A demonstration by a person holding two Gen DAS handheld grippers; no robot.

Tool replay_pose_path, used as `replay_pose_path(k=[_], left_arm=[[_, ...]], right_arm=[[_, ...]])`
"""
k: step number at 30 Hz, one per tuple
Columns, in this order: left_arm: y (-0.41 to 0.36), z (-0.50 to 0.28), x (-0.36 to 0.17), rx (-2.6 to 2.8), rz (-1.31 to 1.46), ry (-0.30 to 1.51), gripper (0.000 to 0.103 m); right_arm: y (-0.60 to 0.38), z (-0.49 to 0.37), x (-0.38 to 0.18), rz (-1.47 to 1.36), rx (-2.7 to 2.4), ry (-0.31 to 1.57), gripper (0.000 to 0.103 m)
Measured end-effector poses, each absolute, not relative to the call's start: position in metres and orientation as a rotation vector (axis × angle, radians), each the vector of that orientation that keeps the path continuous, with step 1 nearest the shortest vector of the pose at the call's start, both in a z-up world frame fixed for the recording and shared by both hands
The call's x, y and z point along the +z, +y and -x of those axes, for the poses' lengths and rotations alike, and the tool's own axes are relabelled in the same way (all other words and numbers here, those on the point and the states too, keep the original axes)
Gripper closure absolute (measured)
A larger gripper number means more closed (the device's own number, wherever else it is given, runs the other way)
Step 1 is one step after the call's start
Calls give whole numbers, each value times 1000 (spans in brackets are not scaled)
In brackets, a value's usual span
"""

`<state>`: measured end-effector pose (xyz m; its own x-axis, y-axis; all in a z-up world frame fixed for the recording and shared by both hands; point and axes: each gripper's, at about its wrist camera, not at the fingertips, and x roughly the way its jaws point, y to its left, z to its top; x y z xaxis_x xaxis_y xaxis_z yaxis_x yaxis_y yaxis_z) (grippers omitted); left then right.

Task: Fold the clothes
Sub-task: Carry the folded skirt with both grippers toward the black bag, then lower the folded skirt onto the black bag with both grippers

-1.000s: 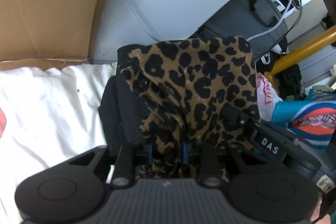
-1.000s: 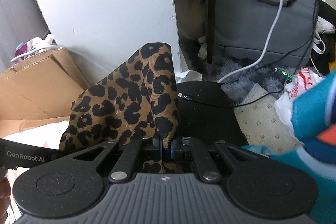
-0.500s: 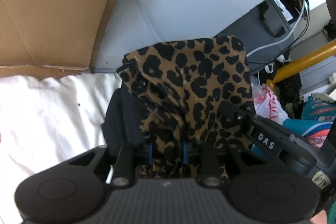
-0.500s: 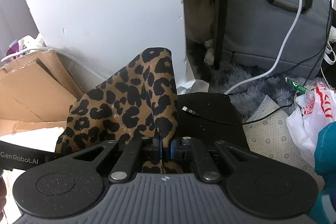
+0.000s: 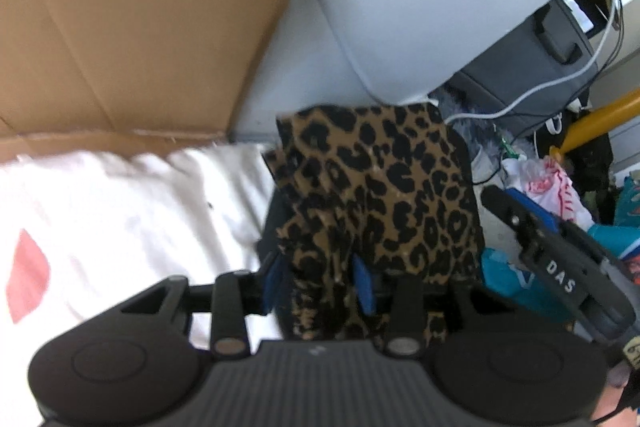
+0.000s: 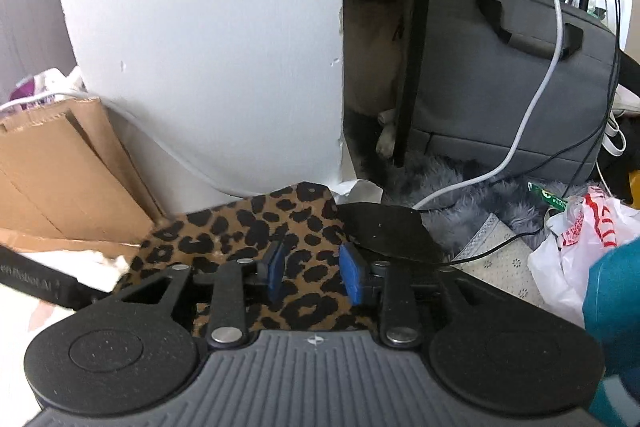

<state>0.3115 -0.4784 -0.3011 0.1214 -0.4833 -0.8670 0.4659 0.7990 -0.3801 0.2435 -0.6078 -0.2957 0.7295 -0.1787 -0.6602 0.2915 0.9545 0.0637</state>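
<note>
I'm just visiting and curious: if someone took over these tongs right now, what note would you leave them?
Right tongs: open, the leopard-print cloth lying flat beneath its fingers.
Left tongs: cloth bunched between the pads; the view is blurred, so the grip is unclear.
Cloth sits beside the white sheet.
Done: one end laid down.
Left: probably free the left end, smooth it and finish folding.

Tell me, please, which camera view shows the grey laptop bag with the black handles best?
The right wrist view shows it best: the grey laptop bag fills the upper right, with both black handles and a white cable across it. The left wrist view shows only a small, blurred corner of it behind the leopard-print garment.
</note>
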Motion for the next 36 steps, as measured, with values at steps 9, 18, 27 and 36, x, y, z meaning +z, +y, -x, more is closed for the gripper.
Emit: replay_pose_path(k=[9,18,27,36], left_arm=[[-491,-302,-263,-779,-25,1200,77],[-506,-304,-313,-745,-53,1280,93],[-495,-298,-309,-748,-86,1262,100],[-503,-261,-291,-866,-109,1242,99]], right_arm=[[-593,-226,-308,-245,-193,704,66],[-586,-215,-346,-281,-194,769,66],[-603,-162,-356,-289,-254,816,66],[-595,-129,-342,-383,-293,749,66]])
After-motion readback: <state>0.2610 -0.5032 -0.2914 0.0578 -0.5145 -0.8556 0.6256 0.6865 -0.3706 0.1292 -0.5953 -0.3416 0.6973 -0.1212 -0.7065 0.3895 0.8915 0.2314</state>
